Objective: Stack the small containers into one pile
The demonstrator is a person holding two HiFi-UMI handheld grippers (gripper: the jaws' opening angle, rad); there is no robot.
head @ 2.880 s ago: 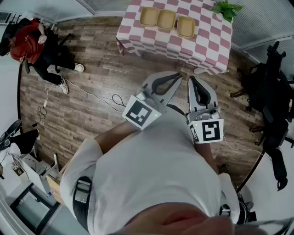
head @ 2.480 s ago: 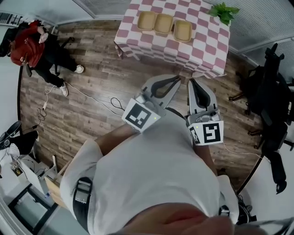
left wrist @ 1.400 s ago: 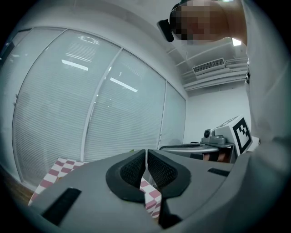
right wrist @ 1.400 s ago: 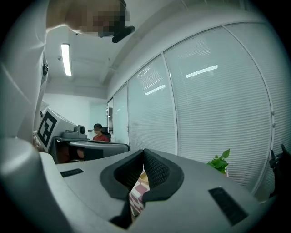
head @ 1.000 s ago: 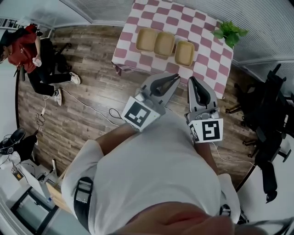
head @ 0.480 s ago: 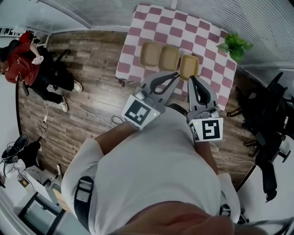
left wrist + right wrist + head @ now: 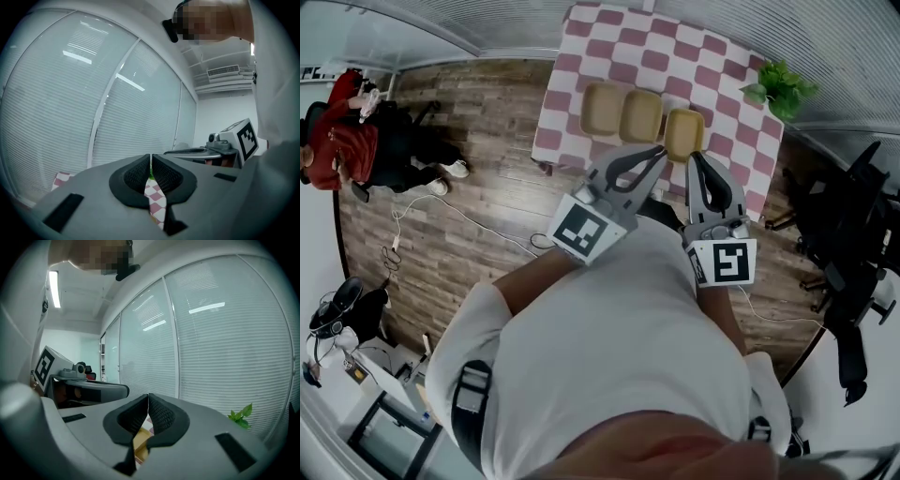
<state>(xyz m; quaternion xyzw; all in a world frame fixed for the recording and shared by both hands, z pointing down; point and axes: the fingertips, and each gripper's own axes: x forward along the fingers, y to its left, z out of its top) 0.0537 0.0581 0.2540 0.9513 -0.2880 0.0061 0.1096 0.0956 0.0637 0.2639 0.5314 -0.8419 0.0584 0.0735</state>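
Observation:
Three small tan containers stand in a row on the pink-and-white checked table [image 7: 684,56]: the left one [image 7: 600,110], the middle one [image 7: 641,114] and the right one [image 7: 682,134]. My left gripper [image 7: 661,150] is held at chest height just short of the table's near edge, jaws shut and empty. My right gripper [image 7: 692,157] is beside it, also shut and empty, its tip under the right container in the head view. In the left gripper view the left gripper [image 7: 150,165] shows only checked cloth below its pads. In the right gripper view the right gripper [image 7: 148,404] shows a tan container [image 7: 139,440] below.
A green potted plant [image 7: 780,86] stands at the table's far right corner. A person in red [image 7: 347,141] is at the left on the wooden floor, with cables [image 7: 459,211] lying on it. Black chairs [image 7: 853,225] stand at the right. Window blinds [image 7: 225,348] rise behind the table.
The table and its three containers have come nearer: they were well ahead of the grippers, and now their near edge meets the gripper tips. Both grippers stay shut at chest height.

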